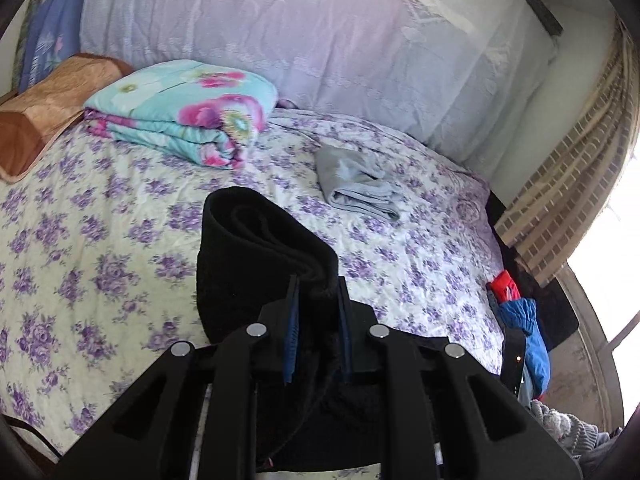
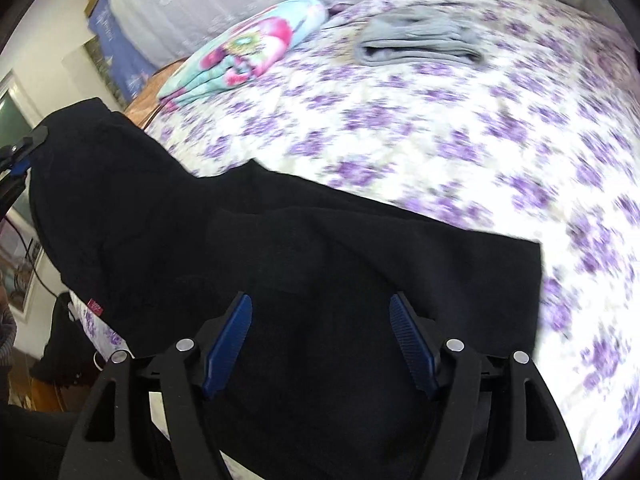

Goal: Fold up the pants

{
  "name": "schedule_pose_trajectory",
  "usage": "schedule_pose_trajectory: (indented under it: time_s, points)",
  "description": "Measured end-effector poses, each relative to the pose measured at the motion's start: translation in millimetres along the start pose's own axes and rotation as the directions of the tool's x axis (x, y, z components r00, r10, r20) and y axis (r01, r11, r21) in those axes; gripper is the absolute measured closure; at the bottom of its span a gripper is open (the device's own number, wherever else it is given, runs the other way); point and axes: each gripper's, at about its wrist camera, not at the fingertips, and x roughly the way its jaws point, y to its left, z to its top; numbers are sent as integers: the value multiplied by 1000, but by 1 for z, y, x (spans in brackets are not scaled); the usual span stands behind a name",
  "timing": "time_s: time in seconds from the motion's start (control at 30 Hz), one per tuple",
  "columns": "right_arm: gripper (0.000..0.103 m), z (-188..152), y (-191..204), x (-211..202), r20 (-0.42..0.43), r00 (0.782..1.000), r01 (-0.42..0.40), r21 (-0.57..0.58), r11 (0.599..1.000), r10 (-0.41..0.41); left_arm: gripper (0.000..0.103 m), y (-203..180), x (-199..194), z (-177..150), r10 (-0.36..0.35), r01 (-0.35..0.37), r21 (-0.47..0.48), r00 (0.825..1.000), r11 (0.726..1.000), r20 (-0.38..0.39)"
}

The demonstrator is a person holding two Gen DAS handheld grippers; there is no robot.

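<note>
The black pants [image 2: 304,248] lie partly folded on the purple-flowered bedspread [image 2: 460,140]. My left gripper [image 1: 318,284] is shut on a thick fold of the black pants [image 1: 256,256] and lifts it off the bed; it also shows at the far left of the right wrist view [image 2: 24,152], holding up a corner. My right gripper [image 2: 320,308] is open, its blue pads [image 2: 412,332] spread just above the pants' lower part, holding nothing.
A folded grey garment [image 1: 356,184] lies further back on the bed. A folded turquoise floral blanket [image 1: 180,112] and a brown pillow [image 1: 44,112] sit at the back left, with a large lavender quilt [image 1: 300,40] behind. Red and blue items [image 1: 520,320] hang at the bed's right edge.
</note>
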Motion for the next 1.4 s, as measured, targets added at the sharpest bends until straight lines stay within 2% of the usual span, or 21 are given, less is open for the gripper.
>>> schedule_pose_trajectory:
  time_s: [0.2,0.37,0.47,0.57,0.67,0.73,0.83,1.0,1.1,1.17,1.2,1.23,1.27,1.37,1.4]
  points:
    - [31,-26,-71,-34,67,997,8,232,973,-24,88,-81,43,-16,-116,132,150,987,980,-110]
    - [31,-58,-121,-63,103,992,27,369,929,-70,88,-144,86,-44,-185,245,248,952,937,-243]
    - [31,-75,-143,-79,121,988,41,412,910,-99,88,-174,112,-67,-178,275,302,933,913,-311]
    - [31,-87,-159,-90,134,984,47,441,896,-117,88,-189,127,-80,-179,297,312,918,903,-355]
    - [31,-93,-173,-97,141,982,47,457,888,-125,88,-204,132,-86,-179,309,335,913,890,-366]
    - [31,-94,-178,-99,142,982,48,455,889,-125,88,-215,135,-93,-172,313,361,913,879,-371]
    - [31,-94,-185,-103,148,981,48,443,895,-126,88,-225,144,-102,-164,325,369,900,871,-404]
    - [31,-91,-191,-104,146,982,46,420,906,-118,88,-233,167,-132,-97,311,400,876,862,-472]
    - [31,-87,-194,-101,135,985,44,399,916,-106,82,-232,180,-145,-66,306,382,848,872,-527]
    - [31,-83,-195,-98,129,987,40,383,923,-97,72,-233,180,-148,-74,317,366,835,875,-545]
    - [31,-80,-195,-97,127,988,37,376,926,-91,67,-235,178,-149,-79,323,365,833,873,-548]
    - [31,-77,-194,-95,126,988,32,369,929,-84,57,-236,174,-149,-78,320,372,840,871,-537]
    - [31,-74,-193,-93,126,989,25,360,932,-75,53,-235,169,-147,-80,315,377,848,871,-523]
    - [31,-57,-178,-93,159,987,-35,302,953,-14,48,-227,157,-139,-81,288,360,866,887,-494]
    - [31,-49,-169,-92,174,984,-76,270,960,29,47,-219,152,-134,-74,260,339,876,904,-476]
